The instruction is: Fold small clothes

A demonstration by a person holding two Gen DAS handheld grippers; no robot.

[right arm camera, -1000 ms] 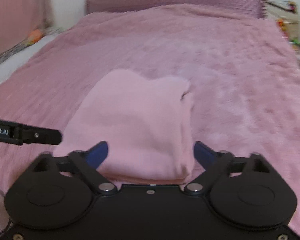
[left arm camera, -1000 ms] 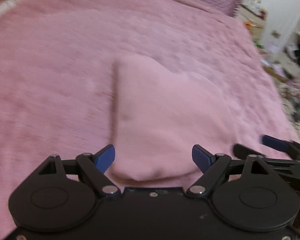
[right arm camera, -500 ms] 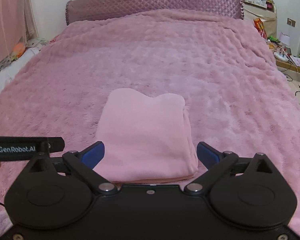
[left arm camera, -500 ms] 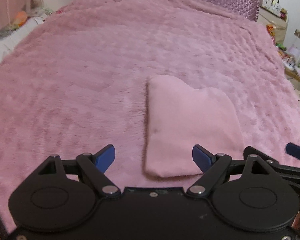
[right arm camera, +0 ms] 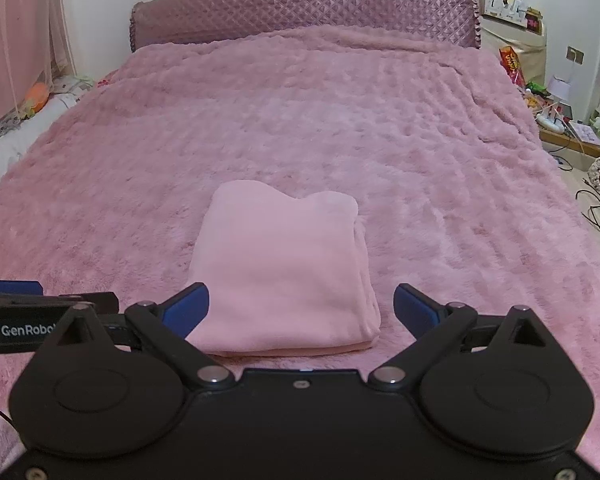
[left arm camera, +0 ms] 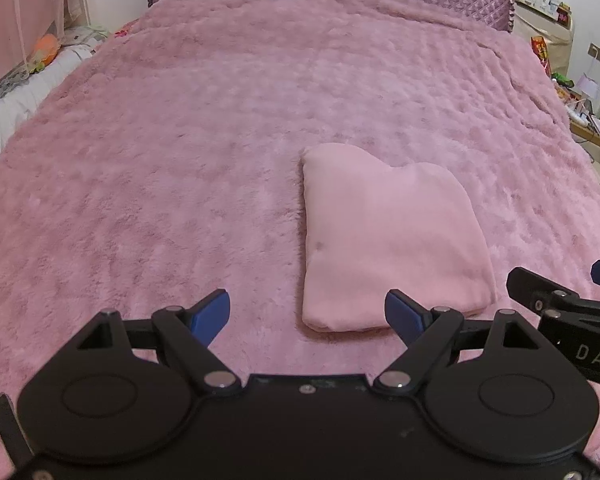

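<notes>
Left claw (left arm camera: 307, 314): jaws spread wide, empty, cloth just ahead to its right
Right claw (right arm camera: 301, 307): spread wide, empty, cloth straight ahead
Folded cloth (right arm camera: 284, 276): lies flat on bedspread (right arm camera: 440, 184)
Risk: a low claw could snag the stacked right-hand layers, undoing the fold

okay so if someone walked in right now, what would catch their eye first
Probably the folded pale pink garment, lying flat alone mid-bed on the fluffy pink blanket. Next, the open left gripper and right gripper, poised at its near edge, holding nothing.
</notes>
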